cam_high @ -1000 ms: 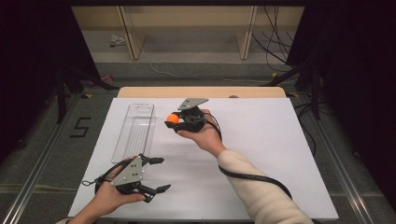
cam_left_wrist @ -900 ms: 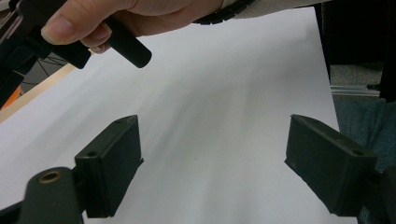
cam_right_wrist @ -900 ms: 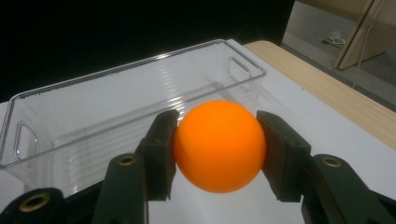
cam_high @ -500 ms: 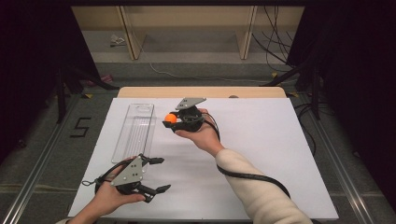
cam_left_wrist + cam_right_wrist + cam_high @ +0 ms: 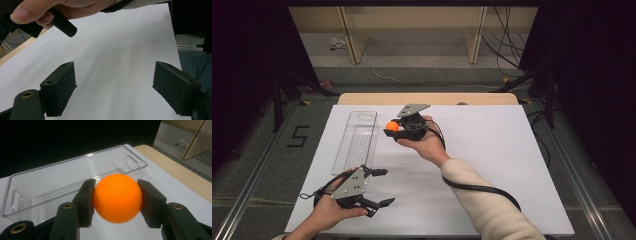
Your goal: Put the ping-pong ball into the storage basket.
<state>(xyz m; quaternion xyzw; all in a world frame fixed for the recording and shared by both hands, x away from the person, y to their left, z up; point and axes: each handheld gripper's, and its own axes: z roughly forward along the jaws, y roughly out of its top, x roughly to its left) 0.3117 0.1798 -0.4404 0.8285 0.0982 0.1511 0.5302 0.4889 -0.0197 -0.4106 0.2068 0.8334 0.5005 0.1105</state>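
An orange ball (image 5: 117, 198) sits clamped between the two black jaws of my right gripper (image 5: 116, 202), which is shut on it. In the high view that gripper (image 5: 390, 128) hangs above the white table sheet, pointing left, with the ball (image 5: 392, 126) just right of a clear plastic tray (image 5: 357, 137). The tray (image 5: 62, 180) lies empty right behind the ball. My left gripper (image 5: 381, 187) rests near the front left of the sheet, jaws wide open. Between its jaws (image 5: 113, 87) there is only white paper.
White paper (image 5: 492, 165) covers the table, with a wooden edge (image 5: 427, 98) at the far side. The right hand (image 5: 62, 10) and its sleeve cross the middle. Dark floor, cables and a shelf frame (image 5: 412, 30) lie beyond the table.
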